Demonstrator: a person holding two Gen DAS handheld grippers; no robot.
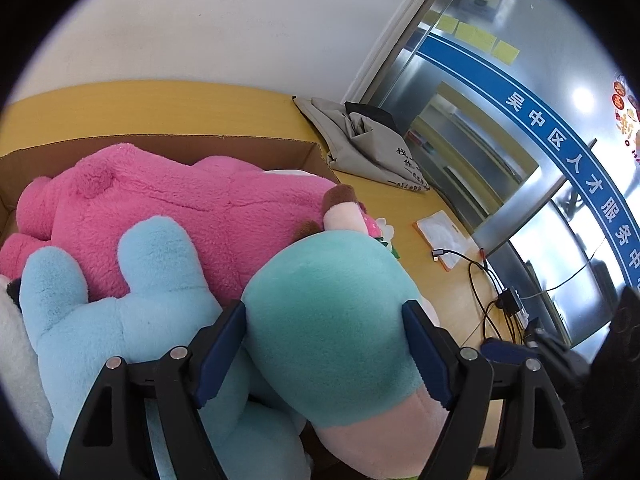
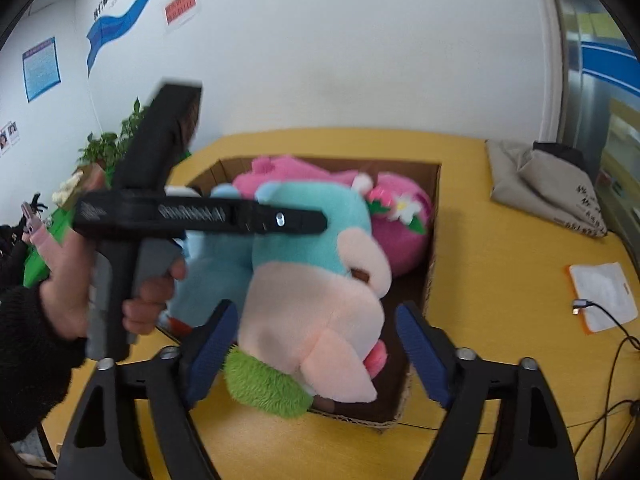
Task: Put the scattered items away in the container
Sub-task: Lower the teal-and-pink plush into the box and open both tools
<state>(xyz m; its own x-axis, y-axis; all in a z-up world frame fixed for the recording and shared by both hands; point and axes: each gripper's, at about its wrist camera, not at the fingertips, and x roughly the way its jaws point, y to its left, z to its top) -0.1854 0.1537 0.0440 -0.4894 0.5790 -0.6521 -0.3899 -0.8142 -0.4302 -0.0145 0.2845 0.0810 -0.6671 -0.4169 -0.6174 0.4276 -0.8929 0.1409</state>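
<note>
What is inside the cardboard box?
The cardboard box holds a pink plush, a light blue plush and a teal-and-pink plush. Its bottom is covered, so anything underneath cannot be seen.

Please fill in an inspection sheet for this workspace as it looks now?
Surface: yellow table, mostly bare.
Job's things: cardboard box packed with plush; teal plush on top, pink plush and blue plush beneath.
Clutter: grey bag, white pouch.
Grippers: left hand-held gripper clamps the teal plush; right hand-held gripper open around its pink end.
Cables: black leads at table edge.
Surroundings: white wall, potted plant.
</note>
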